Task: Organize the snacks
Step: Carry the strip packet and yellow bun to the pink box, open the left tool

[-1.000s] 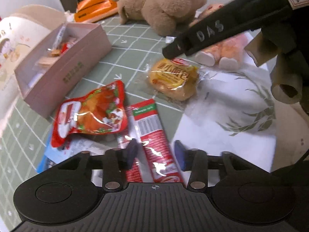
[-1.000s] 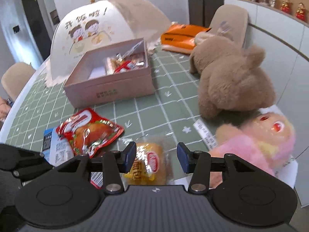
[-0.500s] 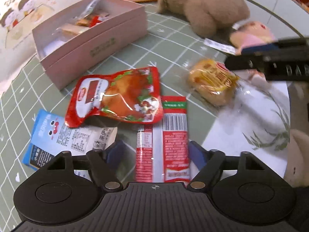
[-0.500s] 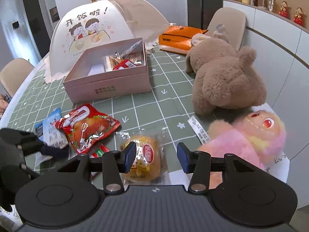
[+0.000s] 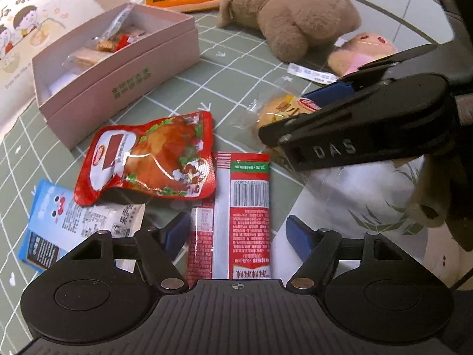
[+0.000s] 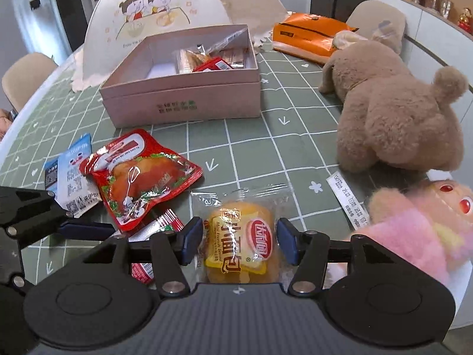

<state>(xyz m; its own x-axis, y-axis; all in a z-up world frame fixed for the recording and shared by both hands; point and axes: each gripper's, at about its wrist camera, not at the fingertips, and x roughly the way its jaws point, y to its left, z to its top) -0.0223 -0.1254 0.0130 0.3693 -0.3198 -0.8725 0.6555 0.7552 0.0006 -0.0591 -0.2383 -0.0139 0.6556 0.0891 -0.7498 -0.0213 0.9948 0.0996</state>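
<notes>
My left gripper (image 5: 239, 233) is open, its fingers on either side of two red stick packets (image 5: 239, 216) on the green table. A red chicken pouch (image 5: 150, 159) and a blue-white packet (image 5: 68, 222) lie to their left. My right gripper (image 6: 240, 244) is open and straddles a yellow wrapped bread (image 6: 241, 245); it also shows in the left wrist view (image 5: 283, 109) under the right gripper's body. The pink box (image 6: 183, 88) holds several snacks at the back; it also shows in the left wrist view (image 5: 118, 68).
A brown plush toy (image 6: 396, 112) and a pink plush toy (image 6: 422, 230) lie to the right. An orange bag (image 6: 307, 37) and a white food cover (image 6: 165, 9) stand behind the box. A white printed sheet (image 5: 354, 207) lies at the table's near right.
My left gripper opened wider and came to rest over the red stick packets. My right gripper lowered onto the bread, so its fingers now flank it.
</notes>
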